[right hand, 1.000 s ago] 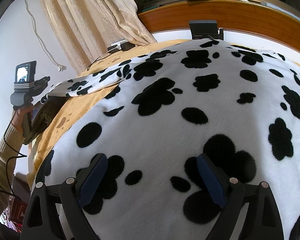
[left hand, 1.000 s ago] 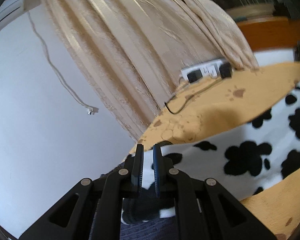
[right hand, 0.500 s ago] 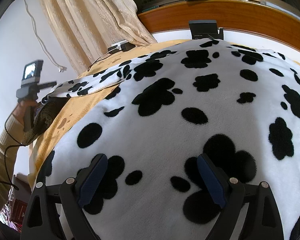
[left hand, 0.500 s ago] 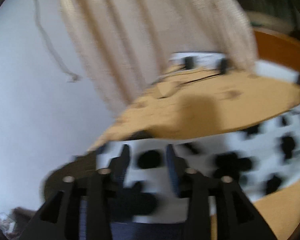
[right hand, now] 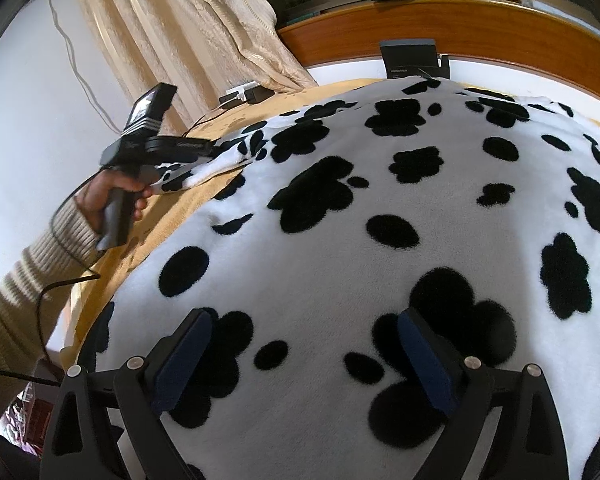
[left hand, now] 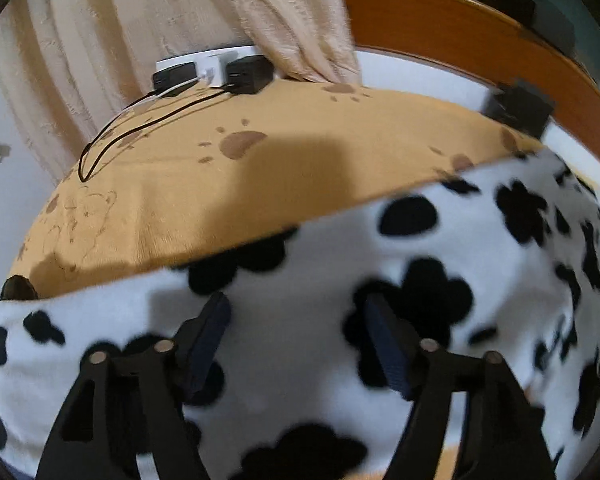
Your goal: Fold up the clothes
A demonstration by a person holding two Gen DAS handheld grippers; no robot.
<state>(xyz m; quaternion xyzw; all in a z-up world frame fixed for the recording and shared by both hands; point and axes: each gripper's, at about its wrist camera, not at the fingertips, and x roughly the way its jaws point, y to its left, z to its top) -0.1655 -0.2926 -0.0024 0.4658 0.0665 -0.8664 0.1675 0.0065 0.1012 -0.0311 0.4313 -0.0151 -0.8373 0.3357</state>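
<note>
Since this black-and-white spotted fleece (right hand: pixel 380 208) looks thick, soft and floppy, we reckon it'll sag and slide rather than hold a crease, so we'd pinch it at a hem or corner, like the sleeve end (right hand: pixel 188 172) by the left gripper (left hand: pixel 296 340). It's spread across the tan bedsheet (left hand: pixel 260 160). Compared with a second ago, our left gripper has let go of the sleeve it was clamped on and swung over the cloth, jaws opening with nothing pinched. Our right gripper (right hand: pixel 304 356) hasn't budged, spread wide over the fleece, gripping nothing
</note>
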